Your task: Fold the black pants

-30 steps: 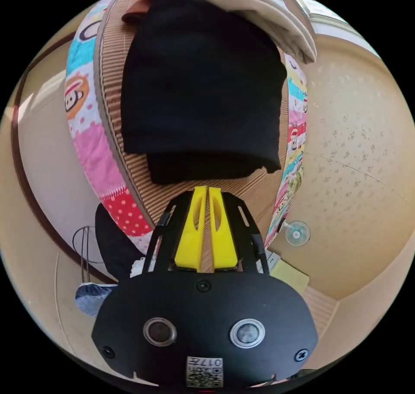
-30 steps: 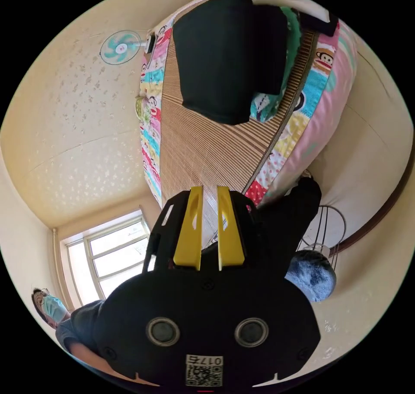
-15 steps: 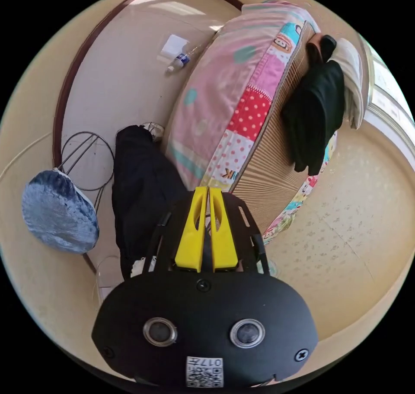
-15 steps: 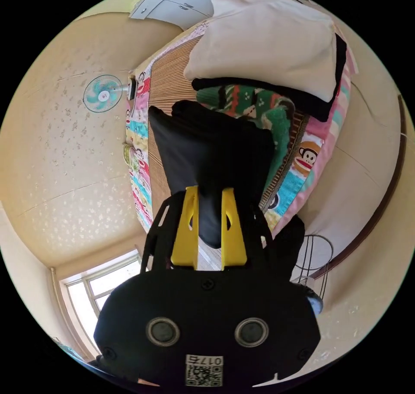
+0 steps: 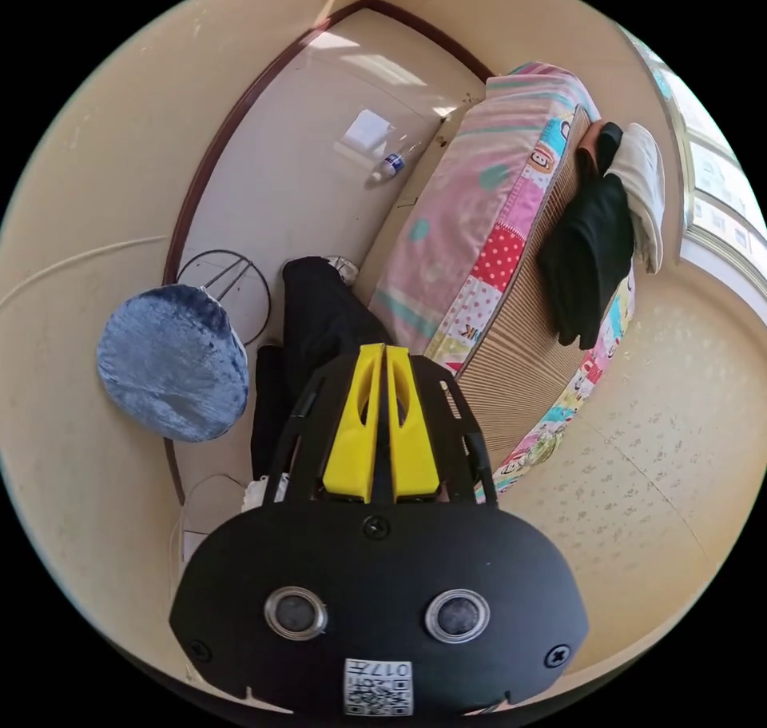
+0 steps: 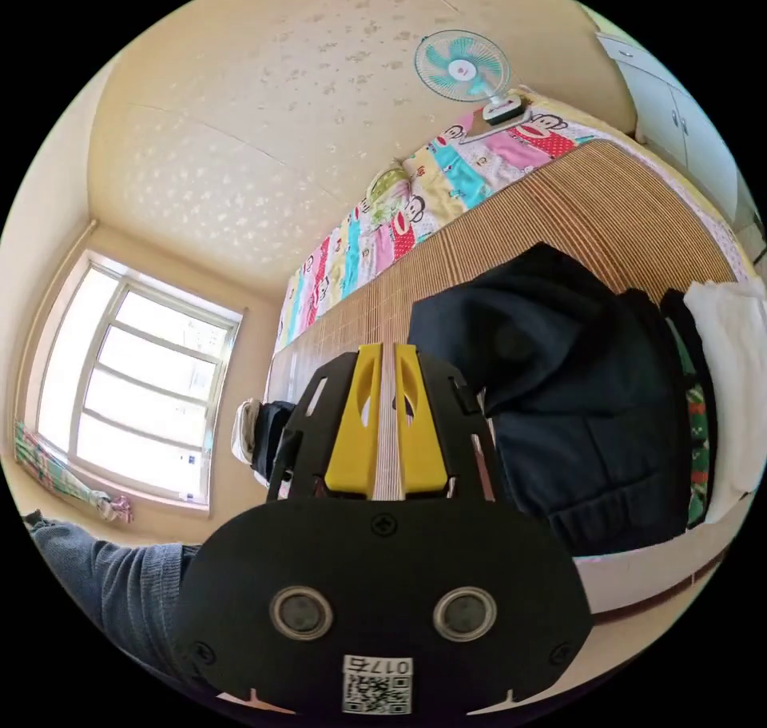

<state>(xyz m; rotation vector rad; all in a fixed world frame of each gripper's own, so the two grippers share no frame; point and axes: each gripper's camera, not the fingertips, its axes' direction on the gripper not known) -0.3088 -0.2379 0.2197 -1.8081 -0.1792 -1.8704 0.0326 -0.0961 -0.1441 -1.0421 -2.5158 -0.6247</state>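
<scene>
In the left gripper view the left gripper (image 5: 383, 352) has its yellow jaws pressed together with nothing between them, and just past it stand a person's dark-trousered legs (image 5: 319, 336) on the pale floor (image 5: 304, 153). Beside the legs sits a round stool with a blue plush seat (image 5: 172, 372) on a wire frame, and farther across the floor lie a small bottle (image 5: 389, 166) and a white sheet of paper (image 5: 367, 130). A dark baseboard runs along the foot of the cream wall. The bed (image 5: 471, 248) rises beyond — a pink patchwork cover with dots and cartoon monkeys on its side, a woven reed mat (image 5: 523, 336) on top. The folded black pants (image 5: 587, 260) lie on that mat near its far end, next to a cream pillow (image 5: 643, 184). In the right gripper view the right gripper (image 6: 387, 356) is nearly closed, only a thin slit between the jaws, gripping nothing; a grey-blue sleeve (image 6: 104, 592) shows at the lower edge. Just beside the gripper the black pants (image 6: 575, 392) rest in a folded heap on the mat (image 6: 575, 208), with a green patterned cloth (image 6: 695, 432) and a white one (image 6: 735, 368) beyond them. Farther off, a teal fan (image 6: 463, 65) is mounted on the speckled wall (image 6: 240, 161), white cabinets (image 6: 679, 121) stand nearby, and a bright window (image 6: 136, 392) sits to one side. The sticker on each gripper is too small to read.
</scene>
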